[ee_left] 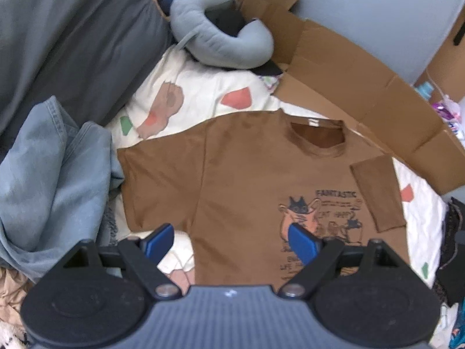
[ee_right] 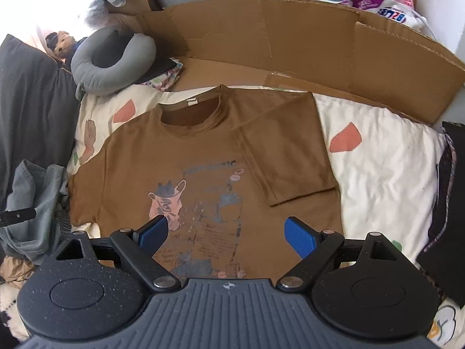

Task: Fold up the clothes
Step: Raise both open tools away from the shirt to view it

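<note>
Left wrist view: brown T-shirt (ee_left: 247, 180) lies flat on the patterned bedspread (ee_left: 203, 96), one sleeve folded in; left gripper (ee_left: 232, 242) and right gripper (ee_right: 226, 235) gape wide above it, holding nothing.

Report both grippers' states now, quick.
Left gripper: open, holding nothing, above the brown T-shirt.
Right gripper: open, holding nothing, above the same shirt.
</note>
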### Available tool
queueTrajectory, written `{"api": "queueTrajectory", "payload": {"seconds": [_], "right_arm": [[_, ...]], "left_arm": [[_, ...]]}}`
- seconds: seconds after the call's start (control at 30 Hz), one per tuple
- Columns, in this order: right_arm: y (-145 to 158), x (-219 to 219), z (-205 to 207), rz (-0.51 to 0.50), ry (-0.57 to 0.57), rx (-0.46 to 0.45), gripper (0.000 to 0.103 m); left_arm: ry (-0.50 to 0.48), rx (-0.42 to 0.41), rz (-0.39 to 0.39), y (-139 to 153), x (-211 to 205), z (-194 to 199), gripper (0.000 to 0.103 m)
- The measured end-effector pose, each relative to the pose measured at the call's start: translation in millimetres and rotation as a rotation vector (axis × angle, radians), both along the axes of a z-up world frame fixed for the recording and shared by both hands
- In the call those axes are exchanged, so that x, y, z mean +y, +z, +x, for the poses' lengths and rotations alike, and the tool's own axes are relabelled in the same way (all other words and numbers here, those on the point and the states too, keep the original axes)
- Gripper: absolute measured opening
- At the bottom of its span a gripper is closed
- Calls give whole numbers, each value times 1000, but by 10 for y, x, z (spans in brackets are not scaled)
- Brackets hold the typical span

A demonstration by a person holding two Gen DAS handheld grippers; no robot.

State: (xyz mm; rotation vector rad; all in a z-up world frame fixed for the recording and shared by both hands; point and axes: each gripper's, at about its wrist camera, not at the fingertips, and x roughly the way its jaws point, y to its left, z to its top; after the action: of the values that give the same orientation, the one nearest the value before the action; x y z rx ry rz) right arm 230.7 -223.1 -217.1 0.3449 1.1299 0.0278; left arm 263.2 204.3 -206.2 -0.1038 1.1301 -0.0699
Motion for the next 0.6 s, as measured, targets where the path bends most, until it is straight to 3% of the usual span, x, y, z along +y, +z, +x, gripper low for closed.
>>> {"api": "queueTrajectory", "payload": {"seconds": [0.6], "right_arm": [[-699, 449, 258, 43, 104, -60, 91]], "left_arm": [[73, -46, -27, -870, 322, -79, 87]]}}
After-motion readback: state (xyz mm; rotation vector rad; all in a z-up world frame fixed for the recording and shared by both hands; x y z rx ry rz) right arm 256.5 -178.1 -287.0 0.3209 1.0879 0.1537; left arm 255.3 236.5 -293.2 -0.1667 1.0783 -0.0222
